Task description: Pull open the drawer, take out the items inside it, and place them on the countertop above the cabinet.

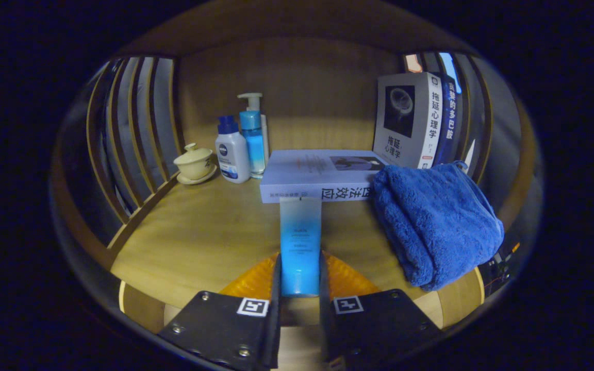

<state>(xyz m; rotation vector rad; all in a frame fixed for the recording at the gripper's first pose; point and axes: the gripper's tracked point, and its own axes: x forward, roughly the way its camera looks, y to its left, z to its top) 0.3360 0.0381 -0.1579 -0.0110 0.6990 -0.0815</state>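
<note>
My gripper (pixel 300 273) is shut on a blue tube (pixel 300 242), both fingers pressing its sides. The tube points forward over the wooden countertop (pixel 199 237), its far pale end reaching the edge of a flat-lying pale book (pixel 320 175). A folded blue towel (pixel 436 221) lies on the countertop just right of the tube and fingers. Whether the tube rests on the wood or hangs just above it, I cannot tell.
At the back left stand a blue pump bottle (pixel 253 136), a white bottle with a blue cap (pixel 231 152) and a lidded cream cup on a saucer (pixel 195 163). Upright books (pixel 413 126) lean at the back right. Wooden slats (pixel 137 123) wall both sides.
</note>
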